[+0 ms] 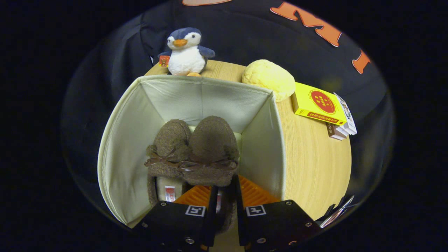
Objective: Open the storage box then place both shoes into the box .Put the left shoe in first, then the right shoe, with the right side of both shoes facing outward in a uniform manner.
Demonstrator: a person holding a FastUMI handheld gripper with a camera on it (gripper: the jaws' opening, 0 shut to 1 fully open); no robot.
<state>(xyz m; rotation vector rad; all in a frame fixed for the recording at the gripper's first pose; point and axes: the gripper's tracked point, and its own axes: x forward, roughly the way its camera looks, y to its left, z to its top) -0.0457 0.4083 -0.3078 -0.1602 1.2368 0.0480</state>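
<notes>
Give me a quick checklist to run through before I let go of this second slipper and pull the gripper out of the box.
1. Cream fabric storage box open: ok.
2. First brown fuzzy slipper inside the box: ok.
3. Second brown fuzzy slipper inside, beside the first and touching it: ok.
4. Both toes pointing the same way, toward the back wall: ok.
5. Gripper fingers closed narrowly on the second slipper's heel: ok; whether the slipper rests fully on the box floor: cannot tell.
6. Plush penguin, yellow sponge-like ball and yellow carton outside the box, clear of the withdrawal path: ok.
</notes>
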